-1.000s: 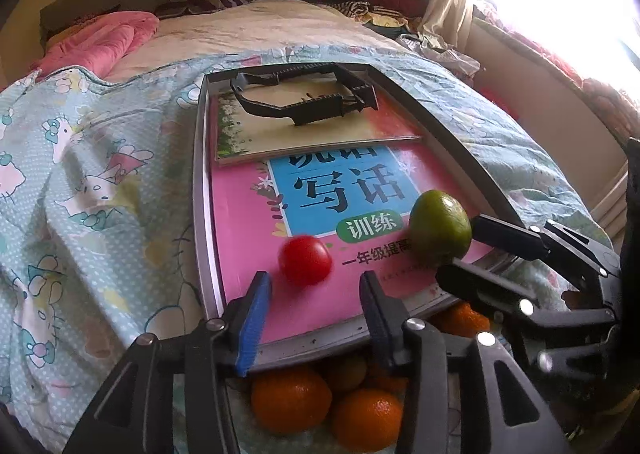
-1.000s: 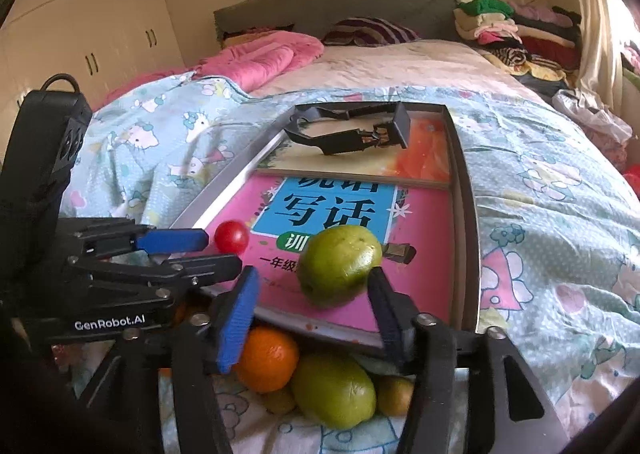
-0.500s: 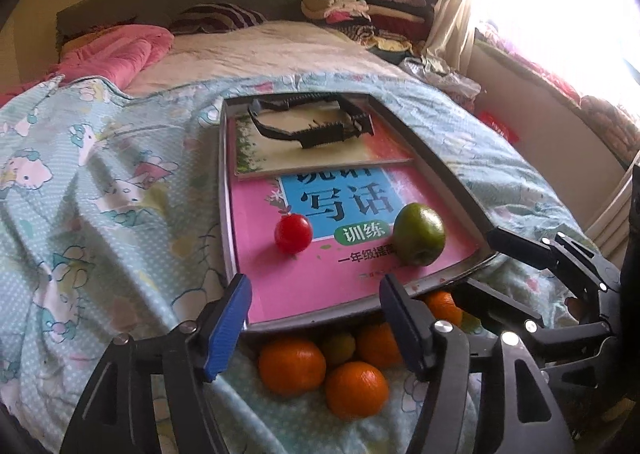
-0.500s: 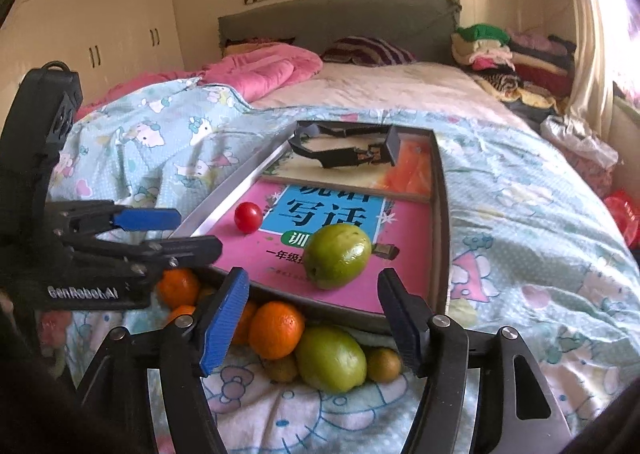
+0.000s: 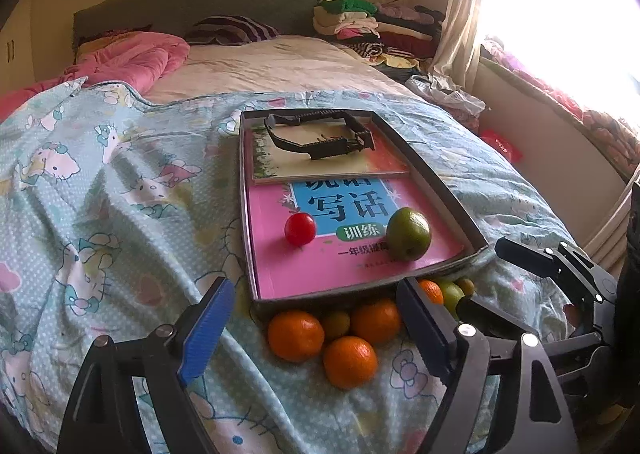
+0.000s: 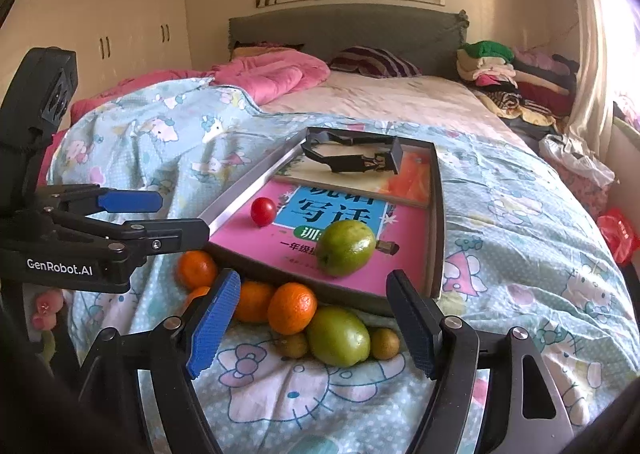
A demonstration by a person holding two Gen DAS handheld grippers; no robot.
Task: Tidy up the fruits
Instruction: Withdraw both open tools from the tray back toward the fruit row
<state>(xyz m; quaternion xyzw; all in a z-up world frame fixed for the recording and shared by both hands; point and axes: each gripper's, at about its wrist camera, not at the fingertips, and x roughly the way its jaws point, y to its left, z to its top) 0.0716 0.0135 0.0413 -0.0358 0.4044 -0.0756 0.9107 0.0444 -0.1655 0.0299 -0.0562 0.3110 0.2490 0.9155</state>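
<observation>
While both jaws widen empty, left gripper [image 5: 316,328] and right gripper [image 6: 314,324] hang over loose oranges [image 5: 295,335] beside the tray [image 5: 436,189]; tomato [image 5: 300,229], green fruit [image 6: 346,248] inside. Straddle one orange squarely before closing.

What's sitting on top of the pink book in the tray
On the pink book sit a red tomato, a green fruit and a second book. That book covers its far end.

Red tomato [image 5: 300,229] and green fruit [image 5: 408,234] on a pink book [image 5: 352,266]; cartoon-cat-printed pale blue quilt [image 5: 120,193].
</observation>
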